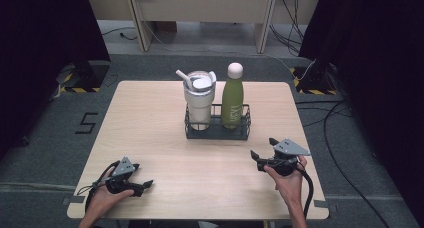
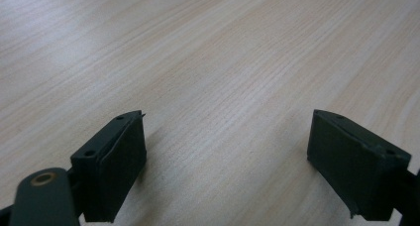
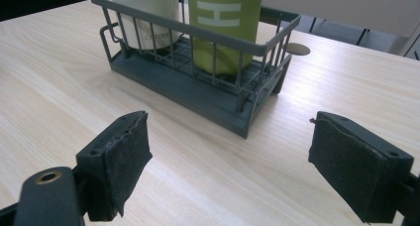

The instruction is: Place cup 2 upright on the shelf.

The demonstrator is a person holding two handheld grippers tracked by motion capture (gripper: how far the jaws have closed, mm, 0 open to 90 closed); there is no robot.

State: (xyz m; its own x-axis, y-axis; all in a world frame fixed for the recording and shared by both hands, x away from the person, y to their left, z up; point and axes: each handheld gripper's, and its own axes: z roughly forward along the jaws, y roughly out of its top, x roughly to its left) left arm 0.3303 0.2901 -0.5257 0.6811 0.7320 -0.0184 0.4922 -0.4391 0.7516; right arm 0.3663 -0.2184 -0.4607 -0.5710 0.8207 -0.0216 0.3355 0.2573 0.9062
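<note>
The rack sits mid-bench holding bottle and tumbler. Both grippers, right and left, have fingers apart, empty. Best approach the bottle squarely, clearing the rack's rim.

- High view: the table is evenly lit from above; both side edges of the frame fall into near-black.
- Soft, short shadows under the wire basket.
- Left gripper view: pale glare in the upper left; nearest parts at the bottom edge are blurred.
- Right gripper view: bright sheen at right centre, dark upper left corner, slight softness throughout.
</note>
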